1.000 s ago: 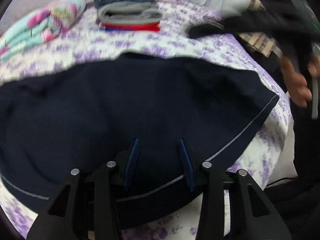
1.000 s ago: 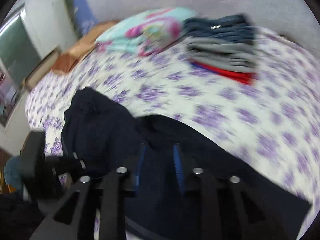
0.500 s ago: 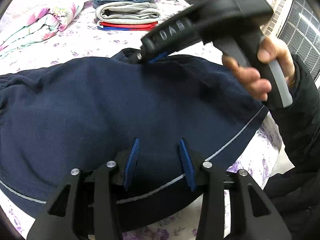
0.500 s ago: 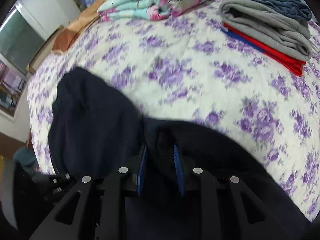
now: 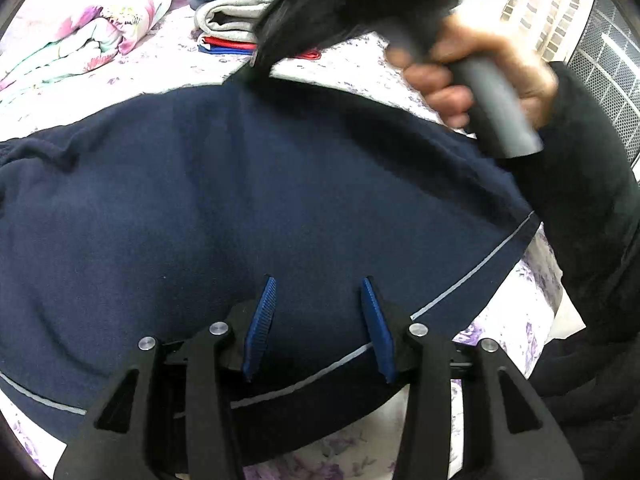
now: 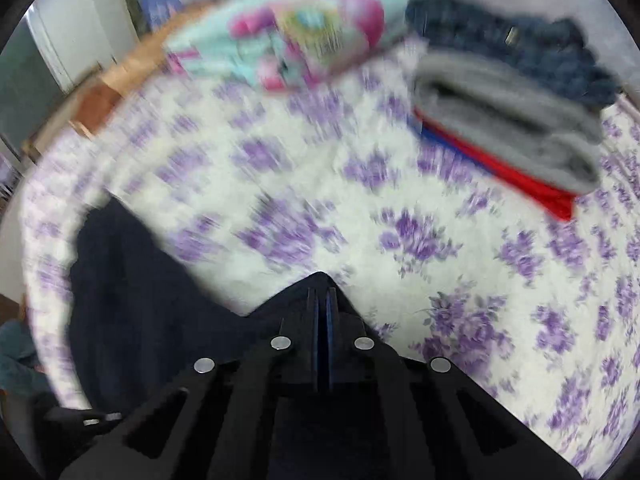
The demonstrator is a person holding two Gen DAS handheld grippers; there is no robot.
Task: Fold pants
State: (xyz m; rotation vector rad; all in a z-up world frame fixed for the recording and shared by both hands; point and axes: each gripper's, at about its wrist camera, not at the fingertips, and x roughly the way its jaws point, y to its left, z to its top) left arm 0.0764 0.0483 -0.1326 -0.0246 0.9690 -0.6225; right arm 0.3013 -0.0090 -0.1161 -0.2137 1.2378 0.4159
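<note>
The dark navy fleece pants (image 5: pixel 240 208) lie spread on the purple-flowered bed (image 6: pixel 400 240). The right hand-held gripper (image 6: pixel 322 300) has clamped their far edge at frame centre; the left hand-held gripper (image 5: pixel 316 320) hangs half-open over the near hem, gripping nothing. Judged next: carry that pinched edge across.

A white bedspread (image 6: pixel 360 200) printed with purple flowers covers the bed. At its far side sits a stack of folded clothes (image 5: pixel 236 16): dark jeans on top, a grey garment under them, then red and blue pieces at the bottom. Just beside the stack lies a folded quilt (image 6: pixel 296 40) in pale turquoise with pink flowers. Past the quilt, a wooden bed frame (image 6: pixel 96 100) edges the mattress. A fan grille (image 5: pixel 608 64) stands off the bed's near corner.
</note>
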